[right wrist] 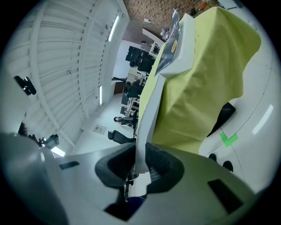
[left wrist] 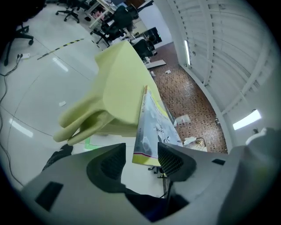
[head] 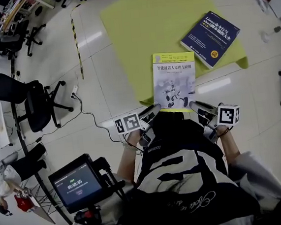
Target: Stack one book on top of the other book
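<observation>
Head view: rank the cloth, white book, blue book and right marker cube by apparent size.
1. cloth
2. white book and blue book: about alike; the white one is held nearer the camera, so unranked
3. marker cube

Black shirt (head: pixel 195 191) — bold white print (script lettering).

Bright ceiling light glares on the white floor (head: pixel 94 38); fisheye edges bend.

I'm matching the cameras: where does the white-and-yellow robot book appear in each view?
Head view: white-and-yellow book, centre.
Left gripper view: the book edge-on, lower centre.
Right gripper view: the book edge-on, lower centre.
Shared landmark: the yellow-green cloth.
</observation>
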